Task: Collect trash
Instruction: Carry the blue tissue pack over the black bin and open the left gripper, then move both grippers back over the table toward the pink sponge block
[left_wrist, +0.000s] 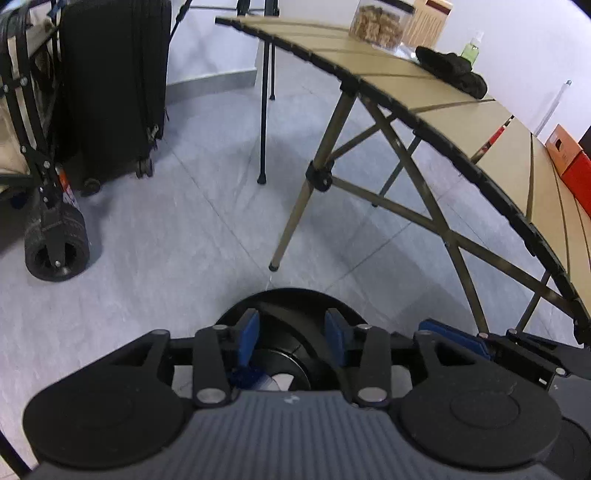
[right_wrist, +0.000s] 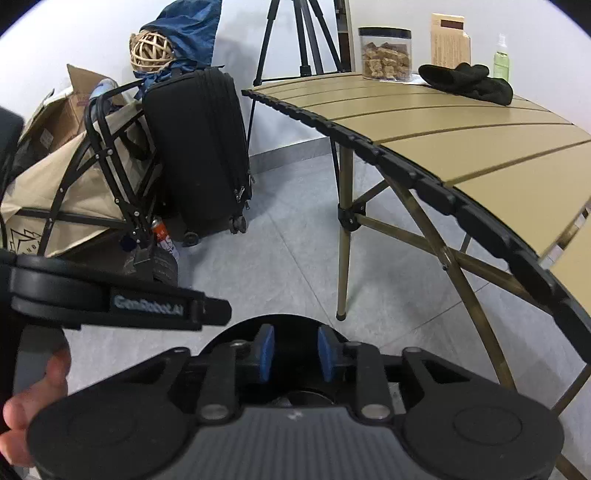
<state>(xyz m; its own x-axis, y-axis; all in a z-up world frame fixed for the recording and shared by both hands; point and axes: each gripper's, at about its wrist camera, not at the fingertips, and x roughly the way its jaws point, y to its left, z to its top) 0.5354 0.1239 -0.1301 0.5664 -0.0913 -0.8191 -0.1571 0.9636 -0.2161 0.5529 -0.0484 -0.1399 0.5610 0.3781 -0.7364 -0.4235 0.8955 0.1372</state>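
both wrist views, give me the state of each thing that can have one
left gripper: open, nothing between the pads
right gripper: open, nothing between the pads
black bin: open-topped, under both grippers, trash inside
clear jar: lidded, upright, partly filled
green bottle: upright, capped
suitcase: upright, zipped shut
folding table: unfolded, standing

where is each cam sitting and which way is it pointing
Left wrist: on the left gripper, angled down over a black bin beside the folding table; the right gripper's tip shows.
Right wrist: on the right gripper, same downward angle; the left gripper and a hand show.
Shared: bin, table, suitcase, jar, black cloth.
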